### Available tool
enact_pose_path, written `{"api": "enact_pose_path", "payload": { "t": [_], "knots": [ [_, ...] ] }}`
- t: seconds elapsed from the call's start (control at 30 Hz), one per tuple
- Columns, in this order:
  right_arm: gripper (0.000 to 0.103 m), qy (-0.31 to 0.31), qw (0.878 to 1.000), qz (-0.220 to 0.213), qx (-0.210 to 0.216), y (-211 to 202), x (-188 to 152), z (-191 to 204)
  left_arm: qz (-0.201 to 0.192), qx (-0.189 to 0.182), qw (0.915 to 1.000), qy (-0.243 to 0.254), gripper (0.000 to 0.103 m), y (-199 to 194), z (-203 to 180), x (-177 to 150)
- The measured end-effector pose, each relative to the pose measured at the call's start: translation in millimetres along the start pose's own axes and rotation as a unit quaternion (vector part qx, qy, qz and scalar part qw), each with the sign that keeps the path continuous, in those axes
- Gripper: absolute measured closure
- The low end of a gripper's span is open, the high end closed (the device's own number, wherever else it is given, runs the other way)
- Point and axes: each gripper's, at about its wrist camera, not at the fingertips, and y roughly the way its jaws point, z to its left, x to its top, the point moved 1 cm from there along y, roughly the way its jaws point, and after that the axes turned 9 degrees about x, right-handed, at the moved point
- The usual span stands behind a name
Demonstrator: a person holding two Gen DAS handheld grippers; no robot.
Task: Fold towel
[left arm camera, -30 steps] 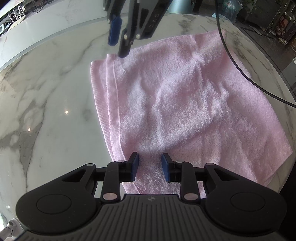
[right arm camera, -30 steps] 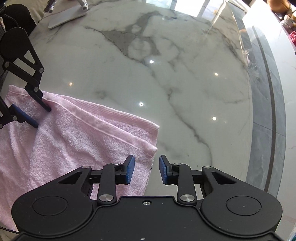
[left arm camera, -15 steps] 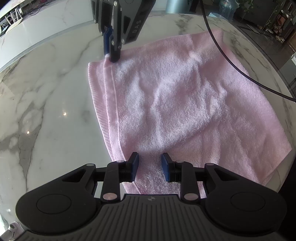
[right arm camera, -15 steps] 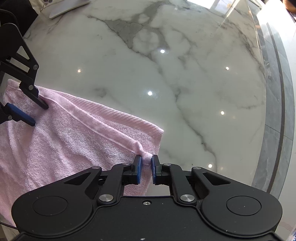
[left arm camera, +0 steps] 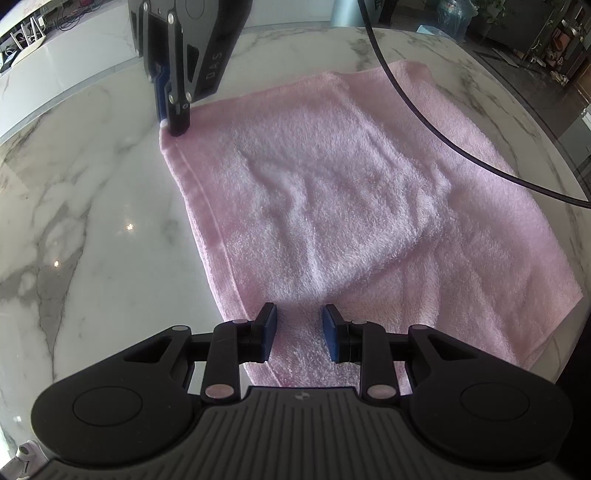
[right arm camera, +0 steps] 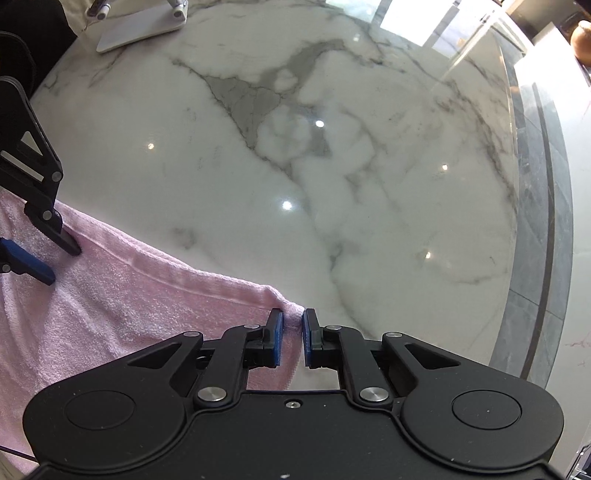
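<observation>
A pink towel point(left arm camera: 332, 206) lies spread on the white marble table point(left arm camera: 81, 206), with one layer doubled over its middle. My left gripper point(left arm camera: 300, 328) stands open at the towel's near edge, its blue pads apart with terry cloth showing between them. In the right wrist view its fingers point(right arm camera: 62, 240) rest low on the towel point(right arm camera: 122, 295). My right gripper point(right arm camera: 292, 338) is shut on the towel's corner, and a pinch of pink cloth bunches up between its pads. The left wrist view shows the right gripper point(left arm camera: 173, 123) pointing down at the far left corner.
A black cable point(left arm camera: 443, 136) hangs across the towel's far right part. A flat white stand point(right arm camera: 140, 31) sits at the table's far edge. The grey-banded table rim point(right arm camera: 535, 229) curves along the right. Bare marble point(right arm camera: 332, 155) stretches ahead of the right gripper.
My right gripper closed on the towel's corner and has pulled it a little; the edge now runs taut between the two grippers. My left gripper stayed put and open.
</observation>
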Motion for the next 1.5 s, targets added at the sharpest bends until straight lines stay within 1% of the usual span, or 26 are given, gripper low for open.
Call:
{"api": "enact_pose_path", "payload": {
  "t": [0.07, 0.13, 0.17, 0.4, 0.5, 0.6, 0.7, 0.77, 0.87, 0.9, 1.0, 1.03, 1.2, 1.3, 1.33, 1.43, 1.5],
  "knots": [
    [0.093, 0.008, 1.0, -0.001, -0.003, 1.0, -1.7, -1.6, 0.001, 0.0, 1.0, 0.0, 0.077, 0.1, -0.1, 0.5],
    [0.086, 0.02, 1.0, -0.005, -0.005, -2.0, -5.4, -3.8, 0.001, 0.001, 1.0, 0.001, 0.077, 0.0, 0.0, 0.8],
    [0.085, 0.023, 1.0, -0.005, -0.012, -4.3, -7.5, -4.3, 0.002, 0.001, 1.0, 0.001, 0.077, 0.0, 0.0, 0.9],
    [0.078, 0.06, 0.997, -0.023, -0.042, -32.2, -32.1, 0.9, 0.004, 0.0, 1.0, 0.0, 0.077, 0.6, 0.6, 1.6],
    [0.078, 0.086, 0.995, -0.028, -0.05, -46.4, -48.0, 8.5, 0.007, 0.0, 1.0, -0.002, 0.077, 1.2, 0.8, 2.6],
    [0.078, 0.131, 0.99, -0.026, -0.054, -62.2, -77.2, 28.1, 0.009, 0.005, 0.9999, 0.001, 0.077, 1.3, -1.1, 3.3],
    [0.078, 0.167, 0.984, -0.011, -0.052, -68.5, -101.6, 49.5, 0.01, 0.01, 0.9999, 0.002, 0.077, 1.1, -3.1, 3.1],
    [0.078, 0.203, 0.978, 0.001, -0.058, -73.9, -128.2, 72.3, 0.011, 0.013, 0.9999, 0.003, 0.077, 1.2, -4.5, 3.4],
    [0.078, 0.24, 0.969, 0.0, -0.06, -78.3, -157.4, 98.2, 0.016, 0.019, 0.9997, 0.008, 0.077, 1.5, -6.1, 5.8],
    [0.078, 0.261, 0.963, 0.001, -0.063, -78.0, -172.9, 109.2, 0.018, 0.021, 0.9996, 0.009, 0.077, 1.4, -6.3, 6.4],
    [0.078, 0.297, 0.953, 0.001, -0.061, -71.0, -199.9, 131.9, 0.025, 0.029, 0.9992, 0.014, 0.077, 2.4, -8.3, 9.0],
    [0.078, 0.295, 0.954, -0.002, -0.059, -68.4, -204.8, 138.7, 0.027, 0.03, 0.9991, 0.014, 0.077, 2.6, -8.8, 9.5],
    [0.078, 0.258, 0.965, -0.008, -0.042, -42.2, -224.3, 180.0, 0.032, 0.037, 0.9988, 0.011, 0.077, 3.5, -10.0, 10.8],
    [0.078, 0.228, 0.972, -0.026, -0.045, -30.5, -223.8, 193.1, 0.035, 0.041, 0.9985, 0.01, 0.077, 3.5, -10.9, 11.9],
    [0.078, 0.22, 0.974, -0.026, -0.044, -27.6, -222.5, 195.2, 0.036, 0.042, 0.9984, 0.01, 0.077, 3.7, -11.3, 12.4],
    [0.078, 0.193, 0.981, -0.016, -0.023, -16.9, -216.2, 199.7, 0.039, 0.043, 0.9983, 0.009, 0.077, 4.1, -11.3, 13.5],
    [0.078, 0.178, 0.984, -0.03, -0.003, -15.2, -211.2, 201.9, 0.041, 0.043, 0.9982, 0.009, 0.077, 4.3, -10.8, 13.9]
  ]
}}
